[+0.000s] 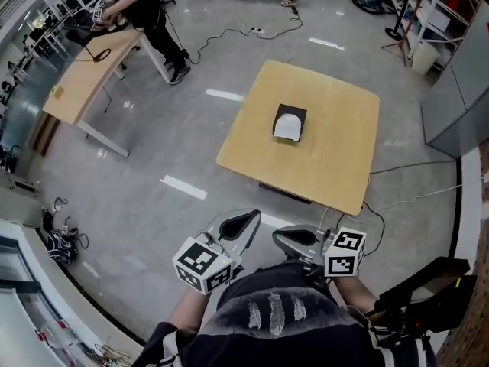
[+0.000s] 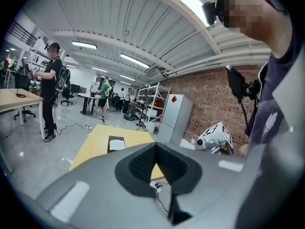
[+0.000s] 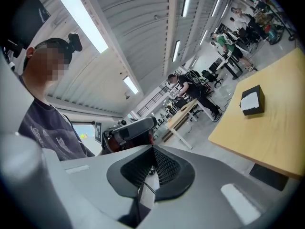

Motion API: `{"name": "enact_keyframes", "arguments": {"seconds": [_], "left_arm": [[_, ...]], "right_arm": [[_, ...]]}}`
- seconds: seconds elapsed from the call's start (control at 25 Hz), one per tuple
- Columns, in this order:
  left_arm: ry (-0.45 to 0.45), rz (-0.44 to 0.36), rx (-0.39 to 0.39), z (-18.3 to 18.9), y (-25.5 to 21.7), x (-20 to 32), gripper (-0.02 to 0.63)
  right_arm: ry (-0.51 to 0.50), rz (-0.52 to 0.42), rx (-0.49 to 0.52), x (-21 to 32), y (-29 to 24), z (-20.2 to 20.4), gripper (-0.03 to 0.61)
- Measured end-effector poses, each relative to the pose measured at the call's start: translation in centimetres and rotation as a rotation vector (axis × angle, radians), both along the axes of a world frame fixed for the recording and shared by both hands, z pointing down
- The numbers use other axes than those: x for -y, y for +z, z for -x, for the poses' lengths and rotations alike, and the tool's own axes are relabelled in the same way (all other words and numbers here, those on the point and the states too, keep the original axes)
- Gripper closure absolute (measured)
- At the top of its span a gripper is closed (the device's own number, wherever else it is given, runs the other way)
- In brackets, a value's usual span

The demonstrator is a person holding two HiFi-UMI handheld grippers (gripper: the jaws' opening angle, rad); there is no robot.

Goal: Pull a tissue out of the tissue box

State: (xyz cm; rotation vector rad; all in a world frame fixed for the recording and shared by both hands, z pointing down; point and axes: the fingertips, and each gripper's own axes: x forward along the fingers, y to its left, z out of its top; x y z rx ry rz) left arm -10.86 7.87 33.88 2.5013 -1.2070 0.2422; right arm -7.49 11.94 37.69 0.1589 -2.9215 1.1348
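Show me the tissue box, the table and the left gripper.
tissue box (image 1: 290,123), head view, middle of its top.
table (image 1: 336,155), head view, bare wood right of the box.
left gripper (image 1: 244,219), head view, tips of its shut jaws.

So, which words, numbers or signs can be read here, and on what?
No words or numbers are readable.
Red diamond sign on the grey metal cabinet: no text.
Black-and-white square markers on the white gripper cubes: patterns only.
Pale print on the person's dark shirt: too blurred.
Black tissue box: no label shows.
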Motion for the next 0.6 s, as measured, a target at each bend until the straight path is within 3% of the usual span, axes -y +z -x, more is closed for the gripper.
{"name": "enact_keyframes", "arguments": {"seconds": [0.2, 0.4, 0.6], "left_arm": [[-0.017, -0.022, 0.028, -4.1, -1.8, 6.1, 0.615], [-0.054, -0.026, 0.030, -4.1, -1.5, 5.7, 0.615], [-0.077, -0.015, 0.028, -5.4, -1.0, 9.0, 0.615]], "right_arm": [[-0.032, -0.006, 0.018, 6.4, -0.4, -3.9, 0.584], [-0.079, -0.019, 0.015, 5.7, 0.2, -4.0, 0.583], [-0.098, -0.032, -0.001, 9.1, 0.6, -5.7, 0.583]]}}
